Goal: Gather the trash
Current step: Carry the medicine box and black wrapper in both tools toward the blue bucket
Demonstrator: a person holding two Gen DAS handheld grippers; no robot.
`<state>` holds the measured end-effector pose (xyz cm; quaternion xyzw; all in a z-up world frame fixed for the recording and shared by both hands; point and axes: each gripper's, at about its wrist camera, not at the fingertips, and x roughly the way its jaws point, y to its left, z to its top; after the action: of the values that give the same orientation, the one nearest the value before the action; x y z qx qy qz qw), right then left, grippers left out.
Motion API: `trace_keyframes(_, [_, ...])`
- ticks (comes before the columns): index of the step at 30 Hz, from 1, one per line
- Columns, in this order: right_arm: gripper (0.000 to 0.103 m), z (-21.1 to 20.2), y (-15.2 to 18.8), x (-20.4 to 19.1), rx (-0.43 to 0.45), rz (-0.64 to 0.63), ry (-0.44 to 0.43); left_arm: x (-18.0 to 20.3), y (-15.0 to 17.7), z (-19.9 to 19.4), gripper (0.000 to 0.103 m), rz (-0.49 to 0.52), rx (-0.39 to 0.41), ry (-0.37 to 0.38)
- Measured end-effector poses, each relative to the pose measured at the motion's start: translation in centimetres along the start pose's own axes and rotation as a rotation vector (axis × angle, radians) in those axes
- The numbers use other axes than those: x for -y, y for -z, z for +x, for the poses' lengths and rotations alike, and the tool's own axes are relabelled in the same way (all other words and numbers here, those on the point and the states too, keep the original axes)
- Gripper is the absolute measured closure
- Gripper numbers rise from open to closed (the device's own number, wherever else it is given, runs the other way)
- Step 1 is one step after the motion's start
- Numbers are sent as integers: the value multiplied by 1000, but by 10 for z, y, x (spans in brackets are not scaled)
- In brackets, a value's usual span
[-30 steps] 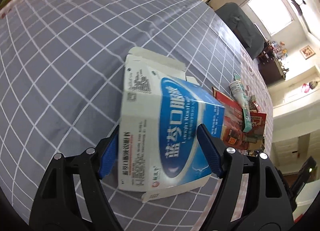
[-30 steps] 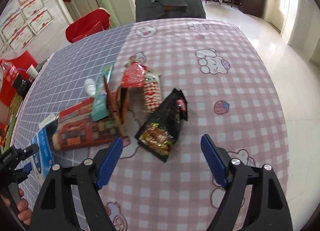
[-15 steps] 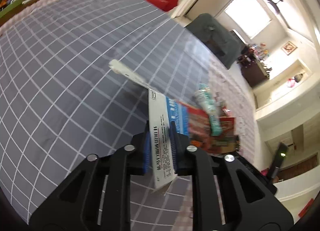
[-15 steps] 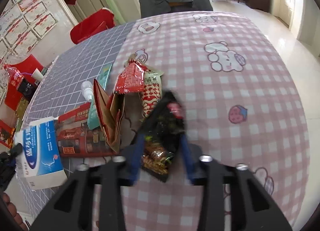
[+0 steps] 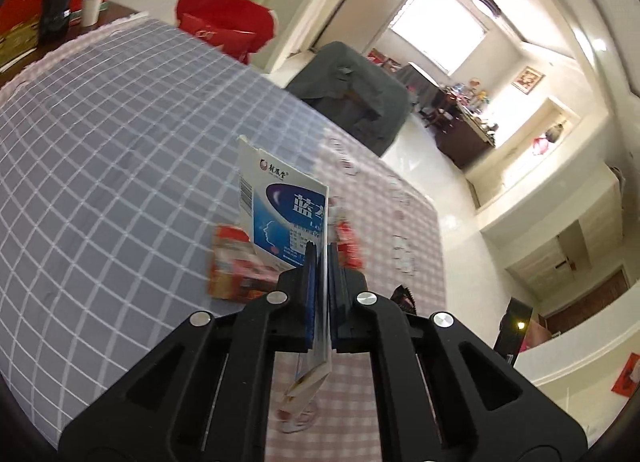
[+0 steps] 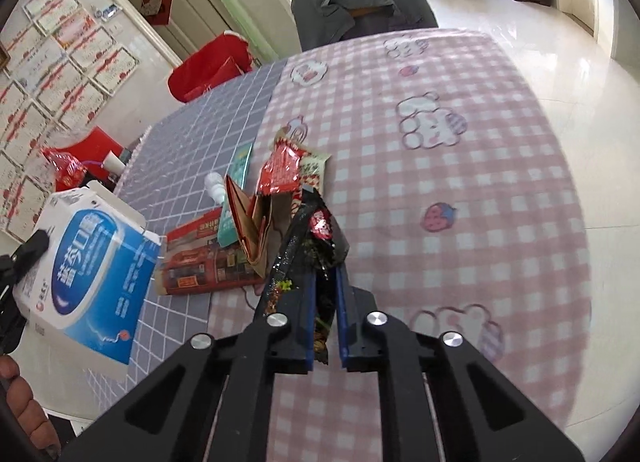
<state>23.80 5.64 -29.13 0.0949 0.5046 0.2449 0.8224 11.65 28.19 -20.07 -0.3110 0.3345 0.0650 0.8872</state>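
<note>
My left gripper (image 5: 323,262) is shut on a flattened white-and-blue medicine box (image 5: 280,209) and holds it edge-on above the table; the box also shows at the left of the right wrist view (image 6: 88,274). My right gripper (image 6: 324,278) is shut on a black snack wrapper (image 6: 316,234), lifted off the cloth. Behind it lies a trash pile: a red flat box (image 6: 200,258), a brown folded carton (image 6: 252,229), a red wrapper (image 6: 282,169), a green tube (image 6: 236,181).
The table has a grey grid cloth (image 6: 200,133) on the left and a pink checked cloth (image 6: 460,189) on the right. A grey-covered chair (image 6: 360,17) and a red chair (image 6: 212,65) stand at the far edge. A paper cup (image 5: 91,9) stands beyond the table.
My left gripper has closed on the medicine box, flattened it and lifted it. My right gripper has closed on the black snack wrapper and raised it off the cloth.
</note>
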Motion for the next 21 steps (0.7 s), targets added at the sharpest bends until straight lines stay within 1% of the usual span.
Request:
trace_keyframes(5, [94, -38, -3, 22, 46, 33, -10, 50, 8, 15, 98, 59, -30, 60])
trace_keyframes(9, [94, -70, -7, 50, 86, 69, -1, 99, 22, 38, 98, 113, -86, 112])
trace_keyframes(13, [94, -100, -7, 87, 127, 116, 21, 149, 40, 61, 98, 175, -140, 162])
trace_keyframes(14, [94, -108, -7, 97, 137, 130, 28, 166, 48, 70, 98, 199, -159, 180])
trace_keyframes(21, [94, -157, -1, 173, 194, 225, 97, 251, 93, 112, 98, 297, -256, 260])
